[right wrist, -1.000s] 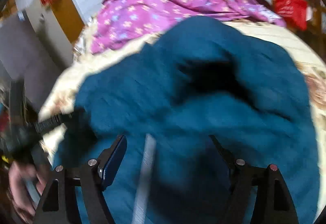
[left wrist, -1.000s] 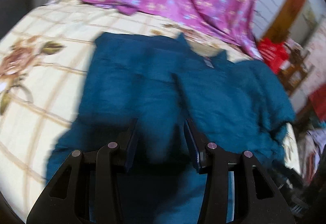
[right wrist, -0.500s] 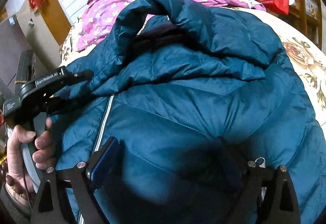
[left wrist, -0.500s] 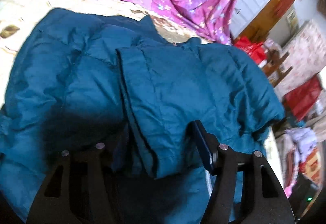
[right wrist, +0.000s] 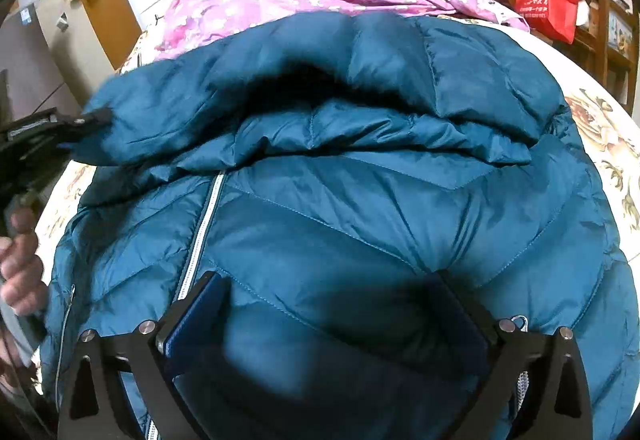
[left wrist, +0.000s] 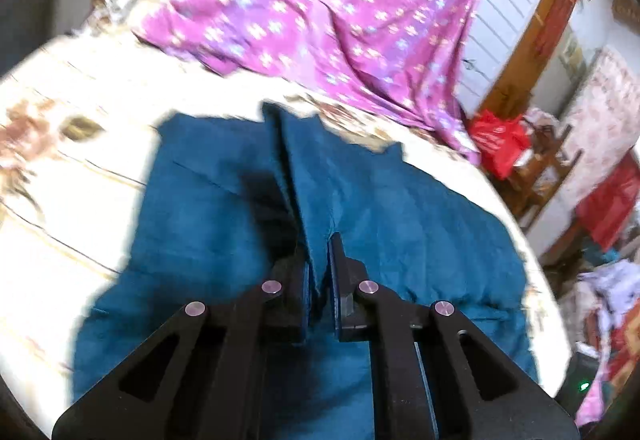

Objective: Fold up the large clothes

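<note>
A teal quilted down jacket (right wrist: 360, 224) lies front up on the bed, its silver zip (right wrist: 200, 236) running down the left. My left gripper (left wrist: 320, 264) is shut on a folded edge of the jacket's sleeve (left wrist: 308, 175), which stretches away from the fingers. In the right wrist view that gripper (right wrist: 80, 123) holds the sleeve's end (right wrist: 132, 127) at the left, lifted across the chest. My right gripper (right wrist: 332, 304) hangs low over the jacket's lower body. Its jaws are opening and stand very wide, with fabric bulging between them and the pads not pressing on it.
A purple flowered quilt (left wrist: 340, 11) is heaped at the far side of the bed. The cream flowered bedsheet (left wrist: 72, 175) shows around the jacket. A red bag (right wrist: 544, 7), wooden furniture and cluttered shelves stand at the right. A person's hand (right wrist: 20, 272) grips the left tool.
My left gripper closed on the sleeve fold and pulled it up and back. The right gripper's jaws spread wider and sank closer to the jacket.
</note>
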`<state>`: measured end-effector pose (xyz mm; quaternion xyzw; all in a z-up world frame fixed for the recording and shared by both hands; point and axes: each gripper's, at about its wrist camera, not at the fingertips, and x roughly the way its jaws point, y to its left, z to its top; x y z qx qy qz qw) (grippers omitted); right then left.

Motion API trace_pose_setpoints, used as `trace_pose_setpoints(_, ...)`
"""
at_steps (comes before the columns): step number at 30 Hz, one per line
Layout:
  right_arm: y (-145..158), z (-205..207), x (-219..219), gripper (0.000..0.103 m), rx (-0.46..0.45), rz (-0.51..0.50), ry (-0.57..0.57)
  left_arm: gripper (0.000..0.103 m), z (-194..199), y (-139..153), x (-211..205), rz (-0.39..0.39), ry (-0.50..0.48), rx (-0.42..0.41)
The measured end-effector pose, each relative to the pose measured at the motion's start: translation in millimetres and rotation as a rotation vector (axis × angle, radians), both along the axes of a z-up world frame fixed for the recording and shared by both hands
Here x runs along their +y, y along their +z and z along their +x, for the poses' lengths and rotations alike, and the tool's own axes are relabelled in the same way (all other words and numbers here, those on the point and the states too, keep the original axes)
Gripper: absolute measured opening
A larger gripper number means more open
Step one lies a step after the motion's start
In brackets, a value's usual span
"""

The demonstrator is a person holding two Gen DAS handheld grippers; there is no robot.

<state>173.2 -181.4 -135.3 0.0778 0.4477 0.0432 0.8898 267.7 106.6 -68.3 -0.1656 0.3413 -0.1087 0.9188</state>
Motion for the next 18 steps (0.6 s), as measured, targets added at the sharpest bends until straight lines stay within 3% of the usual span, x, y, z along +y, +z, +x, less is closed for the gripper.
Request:
trace_pose_setpoints(9, 0.5, 0.4, -2.5, 0.103, 0.001, 0.007, 0.004, 0.007, 17.4, -16.8, 50.6, 0.062, 0.184, 0.050)
trace_pose_setpoints(11, 1.2, -0.2, -3.5, 0.103, 0.001, 0.017, 0.005, 0.007, 19.3, -25.7, 60.2, 0.023, 0.206, 0.116)
trace_pose_setpoints(14, 8.8, -0.9, -11.1, 0.098, -0.011, 0.054, -0.003, 0.007, 14.7, -24.4, 56.0, -0.023, 0.178, 0.117)
trace_pose_setpoints(16, 34.7, -4.9, -26.0, 0.095, -0.122, 0.070, -0.032, 0.007, 11.8, -14.1, 38.0, 0.024, 0.147, 0.072)
trace_pose_setpoints(18, 66.3, -6.3, -44.8, 0.095, -0.269, -0.010, -0.095, 0.007, 12.7, -7.4, 14.8, 0.094, 0.095, 0.030)
